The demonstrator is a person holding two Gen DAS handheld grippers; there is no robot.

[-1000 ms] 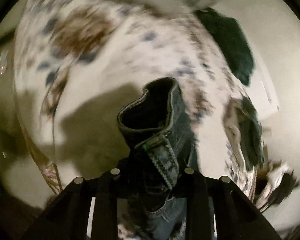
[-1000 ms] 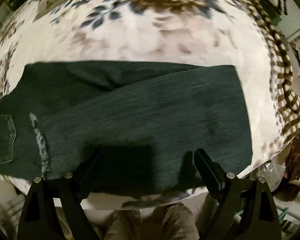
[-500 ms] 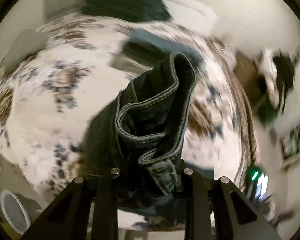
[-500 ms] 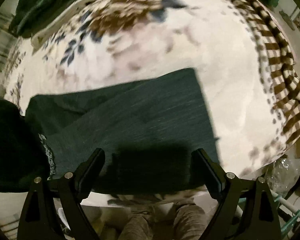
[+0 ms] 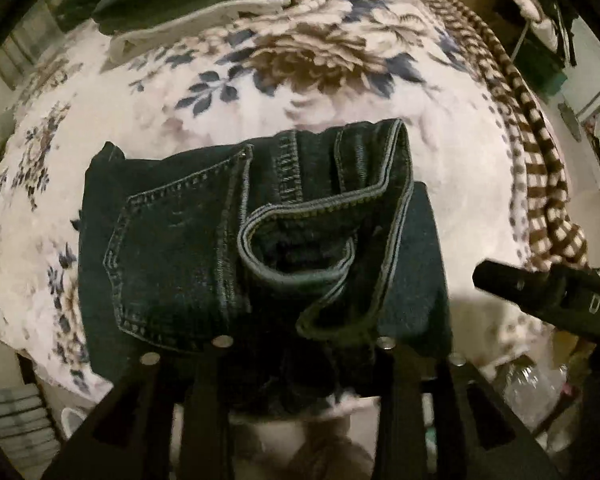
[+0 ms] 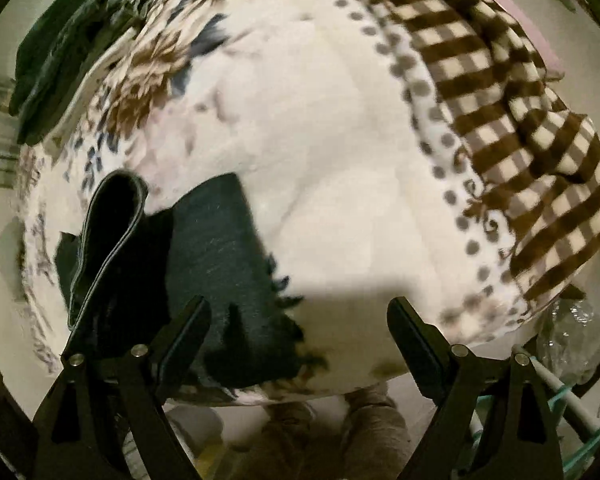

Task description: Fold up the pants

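We found the pants (image 5: 260, 240) lying folded on the bed (image 5: 320, 92), directly ahead of and beneath the left hand-held gripper (image 5: 304, 354), with the waistband (image 5: 380, 200) doubled over onto the leg panels and curling up in a loose loop just in front of its fingers. That gripper's jaws had just been opening; the denim edge sat between them, but we could not tell whether the pads were pressing on it or had let go. The bundle's long axis ran crosswise to the left gripper's pointing line, from the back pocket (image 5: 172, 256) on its left side to the leg hem on its right. The right hand-held gripper (image 6: 296, 320) stood spread wide with nothing between its fingers, and from it the pants (image 6: 204, 248) lay off to its left, only the hem end reaching under its left finger (image 6: 188, 332); ahead of it was bare blanket. We judged the left hand the nearer one for the coming move, which would likely be flattening that raised waistband or taking the next fold along the crosswise axis, while the right hand would first need to shift leftward.
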